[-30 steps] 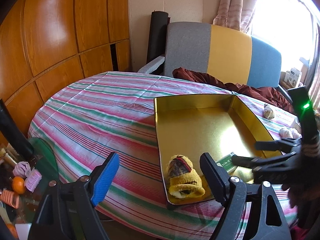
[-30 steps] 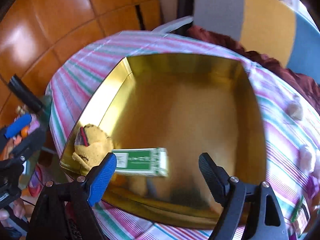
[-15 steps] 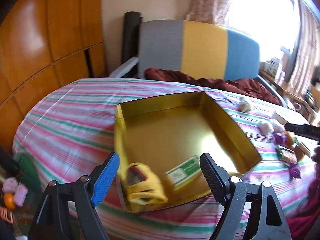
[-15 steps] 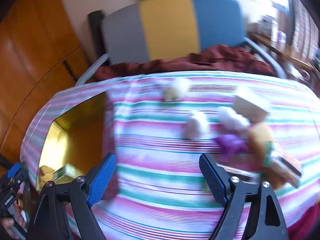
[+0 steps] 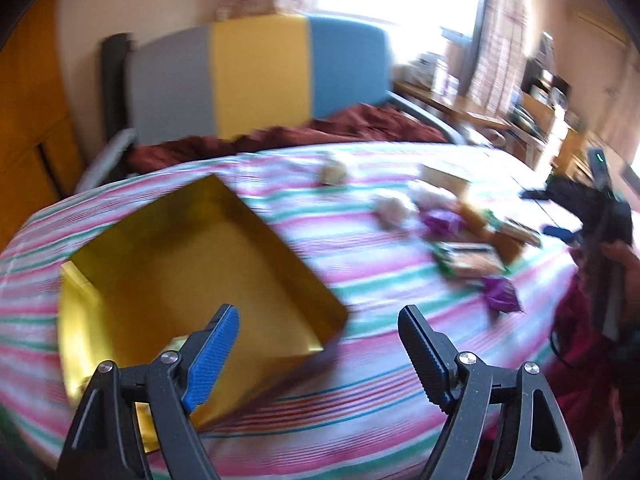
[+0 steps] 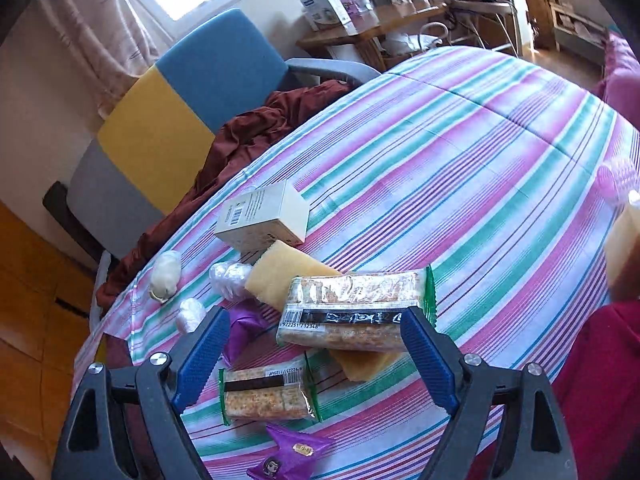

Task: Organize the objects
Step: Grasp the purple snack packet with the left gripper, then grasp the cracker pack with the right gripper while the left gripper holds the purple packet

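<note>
A: Seating? 
B: One armchair with a backrest in grey, yellow and blue panels (image 6: 160,120), grey armrests, standing at the far edge of the round surface covered in a pink, green and white striped cloth (image 6: 460,152). A crumpled dark red fabric (image 6: 256,128) lies on the seat.

A: Walls and openings? 
B: Glossy orange-brown wooden panelling (image 5: 32,92) on the left. A bright window (image 5: 400,0) behind the chair, overexposed, flanked by pale patterned curtains (image 6: 100,36).

A: Other furniture? 
B: A low wooden side table (image 6: 376,28) under the window, cluttered with boxes.
</note>
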Demonstrator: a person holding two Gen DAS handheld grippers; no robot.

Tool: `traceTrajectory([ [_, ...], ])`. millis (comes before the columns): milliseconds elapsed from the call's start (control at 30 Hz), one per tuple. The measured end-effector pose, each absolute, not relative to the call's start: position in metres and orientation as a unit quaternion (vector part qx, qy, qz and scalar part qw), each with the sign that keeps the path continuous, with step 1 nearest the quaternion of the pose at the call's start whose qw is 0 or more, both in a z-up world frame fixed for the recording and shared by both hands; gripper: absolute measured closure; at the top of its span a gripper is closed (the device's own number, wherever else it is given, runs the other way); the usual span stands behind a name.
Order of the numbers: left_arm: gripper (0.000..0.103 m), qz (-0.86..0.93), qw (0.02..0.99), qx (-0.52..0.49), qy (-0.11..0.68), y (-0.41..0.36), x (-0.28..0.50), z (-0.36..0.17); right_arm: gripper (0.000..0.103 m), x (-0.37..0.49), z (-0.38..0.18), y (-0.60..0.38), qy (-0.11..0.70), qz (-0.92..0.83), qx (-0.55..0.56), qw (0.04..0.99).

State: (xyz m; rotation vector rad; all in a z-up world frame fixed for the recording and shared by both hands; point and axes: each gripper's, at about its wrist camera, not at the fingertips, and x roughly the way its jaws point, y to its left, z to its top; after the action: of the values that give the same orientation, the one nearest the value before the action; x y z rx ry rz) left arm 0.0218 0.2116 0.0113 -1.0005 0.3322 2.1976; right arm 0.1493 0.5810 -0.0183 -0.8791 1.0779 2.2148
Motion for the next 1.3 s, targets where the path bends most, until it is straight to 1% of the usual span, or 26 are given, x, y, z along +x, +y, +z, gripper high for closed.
traceTrajectory([
  [200, 0.032, 0.782, 0.438, -0.417, 0.149, 0.282, 0.041, -0.010, 0.014, 0.162, -0.018, 0.590, 0.426, 0.814, -0.296, 0.259],
  [267, 0.040, 0.757, 0.464, -0.435, 0.151, 0.304, 0.046, -0.016, 0.014, 0.162, -0.019, 0.590, 0.432, 0.813, -0.294, 0.256],
  [367, 0.042, 0.726, 0.496, -0.453, 0.149, 0.336, 0.055, -0.020, 0.014, 0.161, -0.020, 0.590, 0.434, 0.813, -0.294, 0.251],
  [467, 0.043, 0.707, 0.519, -0.450, 0.167, 0.365, 0.066, -0.022, 0.014, 0.161, -0.022, 0.590, 0.438, 0.812, -0.295, 0.246],
  [500, 0.045, 0.701, 0.525, -0.449, 0.176, 0.373, 0.070, -0.023, 0.014, 0.161, -0.022, 0.591, 0.439, 0.812, -0.295, 0.246],
  [567, 0.056, 0.686, 0.536, -0.452, 0.194, 0.392, 0.078, -0.029, 0.014, 0.161, -0.021, 0.591, 0.438, 0.813, -0.294, 0.247],
  [633, 0.061, 0.673, 0.542, -0.459, 0.208, 0.405, 0.081, -0.037, 0.014, 0.162, -0.021, 0.592, 0.438, 0.813, -0.292, 0.248],
  [767, 0.062, 0.655, 0.540, -0.474, 0.235, 0.428, 0.084, -0.056, 0.014, 0.164, -0.021, 0.594, 0.441, 0.812, -0.289, 0.251],
  [800, 0.064, 0.653, 0.540, -0.474, 0.239, 0.432, 0.085, -0.060, 0.014, 0.164, -0.021, 0.595, 0.442, 0.811, -0.290, 0.251],
  [833, 0.068, 0.656, 0.537, -0.472, 0.244, 0.435, 0.086, -0.063, 0.014, 0.163, -0.022, 0.595, 0.443, 0.811, -0.291, 0.250],
  [933, 0.071, 0.662, 0.540, -0.467, 0.230, 0.430, 0.083, -0.066, 0.014, 0.162, -0.023, 0.596, 0.444, 0.810, -0.294, 0.245],
  [1000, 0.071, 0.670, 0.541, -0.454, 0.227, 0.419, 0.084, -0.065, 0.014, 0.161, -0.023, 0.596, 0.444, 0.810, -0.295, 0.242],
  [1167, 0.072, 0.702, 0.527, -0.430, 0.214, 0.370, 0.077, -0.064, 0.014, 0.159, -0.024, 0.594, 0.442, 0.811, -0.300, 0.237],
  [1300, 0.072, 0.719, 0.511, -0.432, 0.188, 0.322, 0.069, -0.064, 0.014, 0.154, -0.024, 0.591, 0.434, 0.815, -0.309, 0.229],
])
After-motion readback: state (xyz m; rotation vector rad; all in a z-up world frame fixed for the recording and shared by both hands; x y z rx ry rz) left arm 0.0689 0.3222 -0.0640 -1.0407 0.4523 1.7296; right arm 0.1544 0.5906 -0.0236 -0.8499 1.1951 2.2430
